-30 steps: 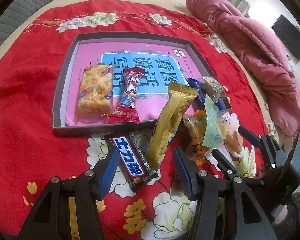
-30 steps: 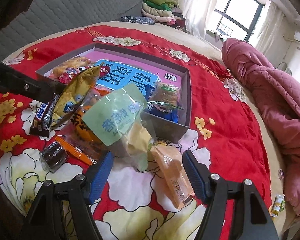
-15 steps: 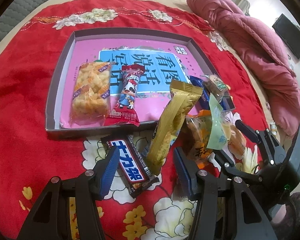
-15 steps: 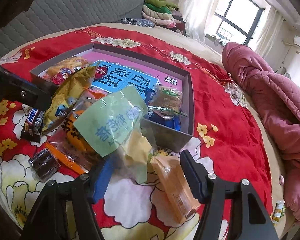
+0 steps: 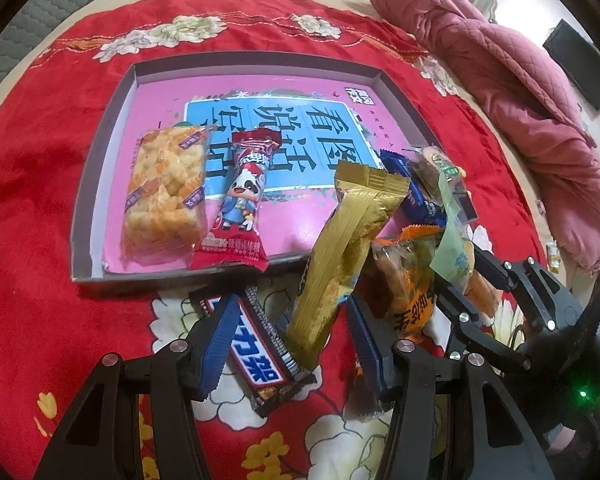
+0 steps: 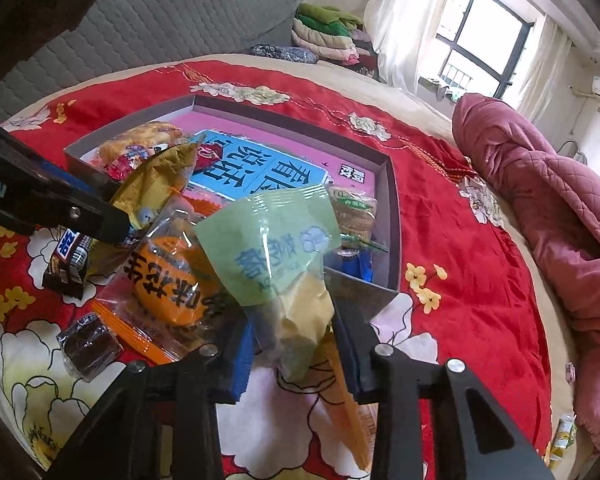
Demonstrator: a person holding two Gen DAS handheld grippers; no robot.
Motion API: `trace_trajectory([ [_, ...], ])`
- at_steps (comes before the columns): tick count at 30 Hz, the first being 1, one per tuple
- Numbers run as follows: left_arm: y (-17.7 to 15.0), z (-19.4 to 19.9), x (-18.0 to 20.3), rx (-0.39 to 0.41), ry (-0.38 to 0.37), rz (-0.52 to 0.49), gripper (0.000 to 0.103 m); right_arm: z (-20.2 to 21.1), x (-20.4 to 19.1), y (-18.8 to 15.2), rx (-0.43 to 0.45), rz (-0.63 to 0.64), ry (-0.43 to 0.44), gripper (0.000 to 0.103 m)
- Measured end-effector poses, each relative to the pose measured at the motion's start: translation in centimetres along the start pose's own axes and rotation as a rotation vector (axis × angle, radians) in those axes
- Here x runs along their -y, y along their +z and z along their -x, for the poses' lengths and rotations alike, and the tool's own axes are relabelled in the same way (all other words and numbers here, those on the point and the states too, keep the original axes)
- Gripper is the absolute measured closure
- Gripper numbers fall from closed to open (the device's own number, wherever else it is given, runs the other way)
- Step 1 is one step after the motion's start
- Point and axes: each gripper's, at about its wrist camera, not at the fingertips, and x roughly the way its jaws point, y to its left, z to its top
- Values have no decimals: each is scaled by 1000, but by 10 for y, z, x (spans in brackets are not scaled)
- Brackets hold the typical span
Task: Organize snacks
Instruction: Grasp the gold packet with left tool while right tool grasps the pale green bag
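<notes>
A: Your right tool (image 6: 296, 344) has just been closing, and its blue pads now press on the lower end of the pale green, half-clear plastic snack pouch with a yellow cake inside (image 6: 276, 256). A second ago those jaws stood wide on either side of it; now the pouch sits pinched between them, its printed top leaning toward the shallow grey cardboard tray with a pink printed floor (image 6: 394, 216).

B: And where is the pouch relative to that tray?

A: Just outside the tray's near corner, in the heap on the red flowered bedspread (image 5: 36, 184). Your grip looks firm enough to lift, I judge, though the crinkly orange-printed clear bag (image 6: 168, 276) leans against the pouch and may drag along.

B: What about your other hand?

A: Your left tool (image 5: 288, 340) has not changed: jaws half wide, gripping nothing I can see. The dark chocolate bar with blue and white lettering (image 5: 256, 348) and the foot of the gold foil snack stick (image 5: 340, 252) lie between its pads, just outside the tray's near wall.

B: How far along is the sorting?

A: Inside the tray lie a clear pack of puffed yellow cracker (image 5: 164, 188) and a red wrapper with a cartoon panda (image 5: 240, 208), side by side. Most snacks remain outside.
</notes>
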Motion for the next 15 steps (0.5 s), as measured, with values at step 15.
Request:
trace_trajectory([
  [15, 2, -20, 16, -17, -15, -39, 64, 7, 22, 4, 34, -156, 110, 69],
])
